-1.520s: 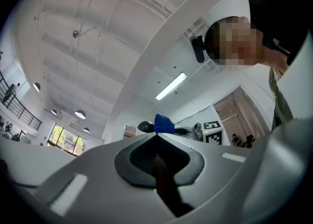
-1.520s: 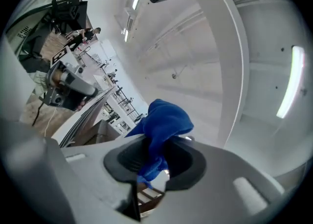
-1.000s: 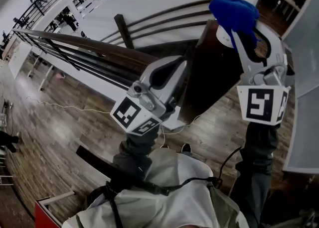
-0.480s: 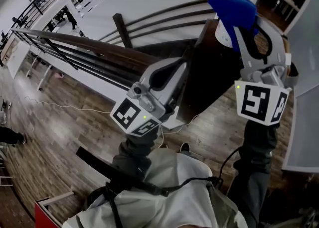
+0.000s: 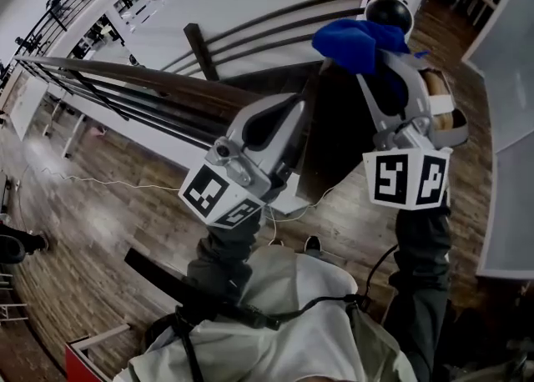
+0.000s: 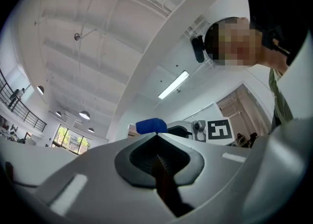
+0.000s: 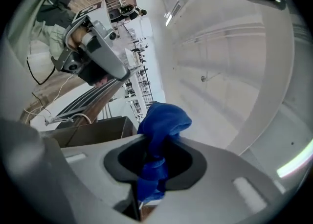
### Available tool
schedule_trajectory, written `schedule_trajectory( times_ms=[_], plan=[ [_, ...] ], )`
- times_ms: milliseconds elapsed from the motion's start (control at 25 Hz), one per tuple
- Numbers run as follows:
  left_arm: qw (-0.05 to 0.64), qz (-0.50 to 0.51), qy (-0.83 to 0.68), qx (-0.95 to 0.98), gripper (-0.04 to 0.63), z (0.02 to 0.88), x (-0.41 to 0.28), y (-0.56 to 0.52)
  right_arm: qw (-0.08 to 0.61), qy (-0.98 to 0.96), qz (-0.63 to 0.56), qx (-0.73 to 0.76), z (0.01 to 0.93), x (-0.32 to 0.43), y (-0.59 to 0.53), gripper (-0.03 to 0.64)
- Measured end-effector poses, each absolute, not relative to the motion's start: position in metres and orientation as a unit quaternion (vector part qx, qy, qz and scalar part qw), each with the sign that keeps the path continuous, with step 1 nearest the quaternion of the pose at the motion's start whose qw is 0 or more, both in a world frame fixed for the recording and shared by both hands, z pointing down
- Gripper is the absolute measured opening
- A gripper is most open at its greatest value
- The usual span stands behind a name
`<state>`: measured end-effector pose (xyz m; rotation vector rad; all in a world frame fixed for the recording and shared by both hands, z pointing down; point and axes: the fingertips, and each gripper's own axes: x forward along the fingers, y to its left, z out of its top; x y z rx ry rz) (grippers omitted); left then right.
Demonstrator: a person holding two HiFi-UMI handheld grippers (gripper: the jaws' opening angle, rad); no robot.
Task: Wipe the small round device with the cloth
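The small round device (image 5: 389,12), a black dome on a white base, sits on top of a dark wooden post (image 5: 342,138) at the upper right of the head view. My right gripper (image 5: 367,62) is shut on a bunched blue cloth (image 5: 355,42), held just left of and below the dome; whether the cloth touches it I cannot tell. In the right gripper view the cloth (image 7: 161,125) bulges out between the closed jaws of the gripper (image 7: 155,155). My left gripper (image 5: 299,115) hangs shut and empty beside the post, lower left of the cloth. The left gripper view shows the cloth (image 6: 150,125) beyond its own tip (image 6: 157,144).
A dark handrail with metal bars (image 5: 125,88) runs from the left to the post. A white cable (image 5: 100,182) lies on the wooden floor (image 5: 100,230) below. A pale wall panel (image 5: 509,122) stands at the right. The person's torso fills the bottom.
My right gripper has carried the blue cloth left and slightly down, so the black dome now shows above it. The left gripper has barely shifted.
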<state>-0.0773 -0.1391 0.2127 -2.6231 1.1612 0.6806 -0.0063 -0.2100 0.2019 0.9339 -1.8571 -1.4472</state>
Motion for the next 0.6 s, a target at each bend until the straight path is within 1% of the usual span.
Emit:
schedule_trajectory(
  times_ms=[120,240,320,400,600],
  plan=[
    [0.095,0.229,0.391,-0.886,0.002,0.212,-0.080,-0.139,0.284,-0.713,-0.536,0.351,0.196,-0.004,-0.201,0.095],
    [0.093,0.232,0.387,-0.888,0.002,0.213,-0.080,-0.139,0.242,-0.708,-0.544,0.380,0.160,0.006,-0.195,0.095],
    [0.093,0.233,0.382,-0.889,0.002,0.213,-0.079,-0.139,0.226,-0.690,-0.547,0.417,0.131,0.018,-0.198,0.095],
    [0.092,0.234,0.379,-0.891,0.002,0.212,-0.080,-0.138,0.237,-0.673,-0.538,0.449,0.109,0.028,-0.207,0.095],
    [0.087,0.238,0.371,-0.893,0.002,0.212,-0.077,-0.140,0.320,-0.629,-0.546,0.452,0.104,0.017,-0.231,0.095]
  ],
)
